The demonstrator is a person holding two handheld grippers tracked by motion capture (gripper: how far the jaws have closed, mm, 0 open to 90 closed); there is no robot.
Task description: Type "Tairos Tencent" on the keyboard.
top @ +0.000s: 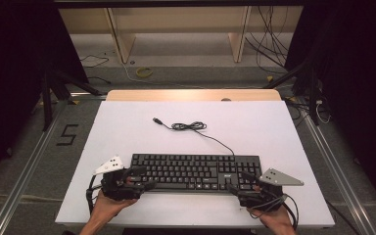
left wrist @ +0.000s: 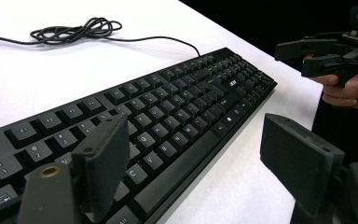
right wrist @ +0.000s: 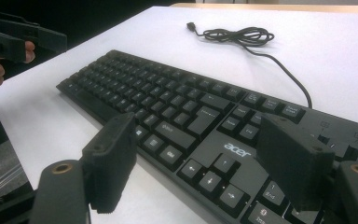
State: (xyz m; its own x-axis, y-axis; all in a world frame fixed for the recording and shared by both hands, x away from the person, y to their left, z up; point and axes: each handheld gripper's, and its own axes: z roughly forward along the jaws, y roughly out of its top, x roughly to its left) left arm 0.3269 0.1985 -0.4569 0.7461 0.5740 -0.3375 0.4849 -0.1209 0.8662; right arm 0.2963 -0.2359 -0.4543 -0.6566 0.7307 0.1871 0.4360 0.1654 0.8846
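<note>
The keyboard (top: 196,171) lies near the front edge of the white table (top: 127,127). The left gripper (top: 144,178) and right gripper (top: 237,182) stand open at its ends, gripping nothing. Its coiled cable (top: 188,126) lies behind the keyboard, clear of both.

White rectangular tabletop (top: 127,127), matte, evenly lit from above; a strip of pale wood (top: 191,95) shows along its far edge. Grey floor (top: 196,73) beyond the table, with loose dark cables (top: 269,39) trailing at upper right and a small yellow coil of cable (top: 144,72) lying near the middle. Light wooden frame with two upright legs (top: 122,39) stands at the back. Black tripod legs (top: 54,88) at the left, another dark stand (top: 308,83) at the right. Metal rail (top: 29,166) runs along the left side of the table; a black numeral 5 marked on the floor (top: 67,134) lies beside it. Both far sides of the room fall into darkness.
</note>
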